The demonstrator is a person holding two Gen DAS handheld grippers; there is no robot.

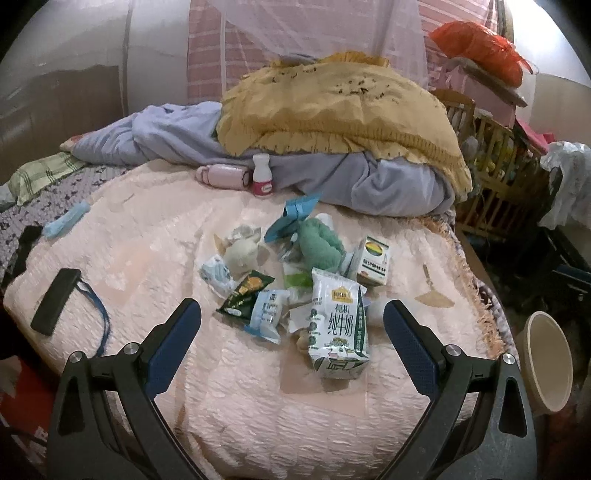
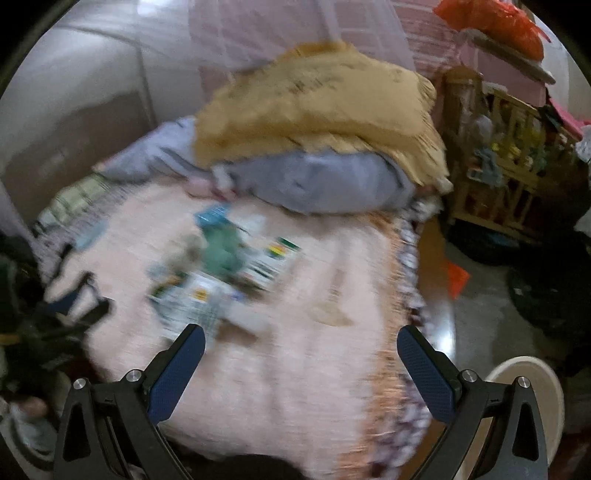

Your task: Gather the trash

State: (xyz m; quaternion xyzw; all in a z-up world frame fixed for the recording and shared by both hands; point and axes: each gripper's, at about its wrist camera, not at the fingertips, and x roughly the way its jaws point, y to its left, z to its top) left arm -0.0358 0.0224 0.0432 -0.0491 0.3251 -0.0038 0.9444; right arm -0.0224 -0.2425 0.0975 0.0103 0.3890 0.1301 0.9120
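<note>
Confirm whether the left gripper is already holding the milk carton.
No: the left gripper is open and empty, with the milk carton lying on the bed between its fingers.

Home bedroom, lived-in. Bed (image 1: 258, 387) with a pink quilted cover, a yellow frilled quilt (image 1: 332, 110) heaped on rumpled grey-blue bedding (image 1: 177, 133) at the far end. Sheer pink mosquito net (image 1: 332, 26) hangs behind. Wooden baby crib (image 1: 491, 162) beside the bed, boxes and a red net bag (image 1: 480, 44) stacked on top. Wrappers and a milk carton (image 1: 338, 328) strewn on the cover; beige bin (image 1: 546, 362) on the floor alongside.
</note>
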